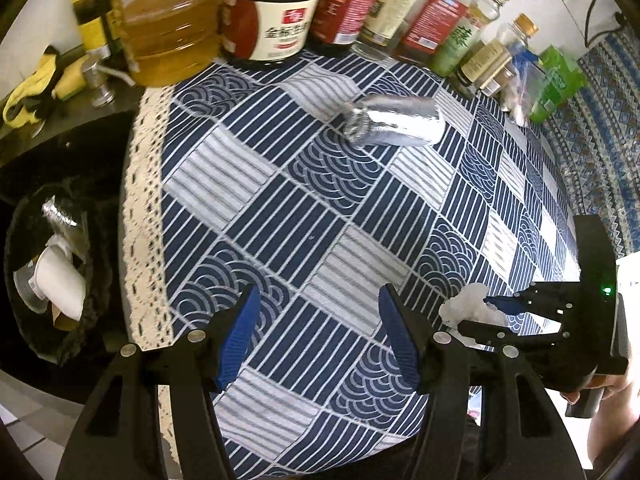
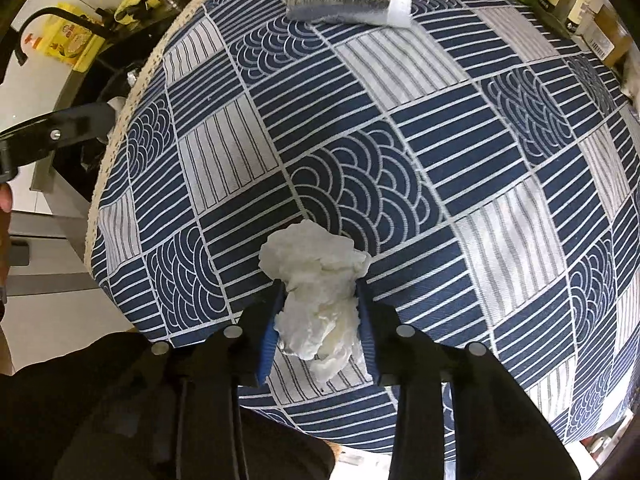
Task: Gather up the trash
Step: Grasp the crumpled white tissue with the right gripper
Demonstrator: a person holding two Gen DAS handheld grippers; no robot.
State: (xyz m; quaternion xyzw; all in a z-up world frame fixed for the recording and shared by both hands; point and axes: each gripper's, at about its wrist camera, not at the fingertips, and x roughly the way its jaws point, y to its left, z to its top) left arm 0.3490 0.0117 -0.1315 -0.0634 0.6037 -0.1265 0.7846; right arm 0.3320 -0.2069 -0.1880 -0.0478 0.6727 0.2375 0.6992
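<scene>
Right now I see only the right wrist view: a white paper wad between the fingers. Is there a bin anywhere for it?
Observer: Yes. In the left wrist view a black bin sits low beside the lace edge of the tablecloth.
Operator: Is anything in it yet?
Observer: A white paper cup lies inside it, among other scraps.
Operator: What is the other hand's tool doing?
Observer: The left gripper is over the tablecloth, open, with nothing between its fingers.
</scene>
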